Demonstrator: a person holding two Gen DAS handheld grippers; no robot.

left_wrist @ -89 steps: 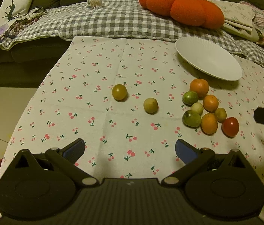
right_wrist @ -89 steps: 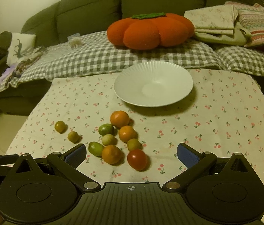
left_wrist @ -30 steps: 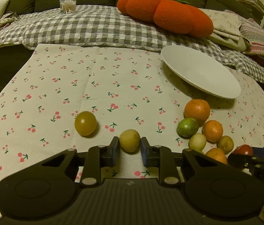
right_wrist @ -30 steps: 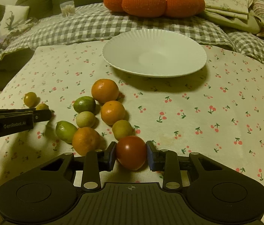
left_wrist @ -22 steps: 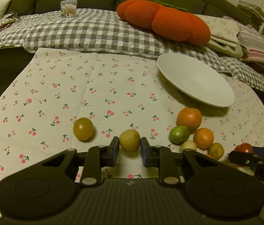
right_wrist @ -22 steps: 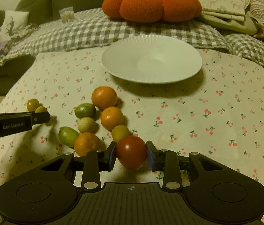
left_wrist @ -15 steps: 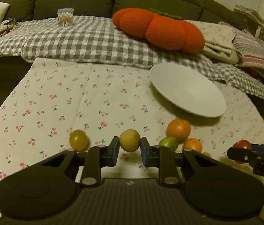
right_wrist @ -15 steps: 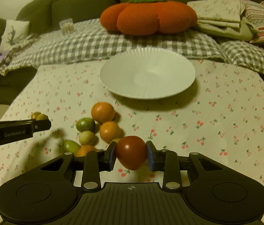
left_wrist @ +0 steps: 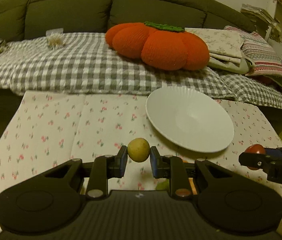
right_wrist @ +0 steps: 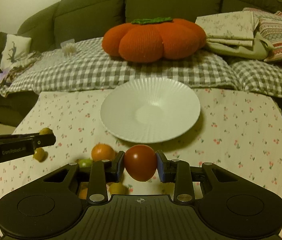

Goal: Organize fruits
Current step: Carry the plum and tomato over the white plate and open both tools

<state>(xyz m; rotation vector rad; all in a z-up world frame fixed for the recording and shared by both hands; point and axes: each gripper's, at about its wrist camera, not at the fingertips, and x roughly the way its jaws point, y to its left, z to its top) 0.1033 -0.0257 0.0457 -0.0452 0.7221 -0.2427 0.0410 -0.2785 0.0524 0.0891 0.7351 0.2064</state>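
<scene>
Right wrist view: right hand-held gripper [right_wrist: 140, 165] pinches red tomato [right_wrist: 139, 162] above tablecloth [right_wrist: 241, 132].

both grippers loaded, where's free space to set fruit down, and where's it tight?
The white plate holds nothing. Bare tablecloth runs right of the plate to the table edge, and also left of it, below the checked blanket. It is crowded near the right gripper: the orange and the other loose fruit sit just left of and under its fingers.
</scene>
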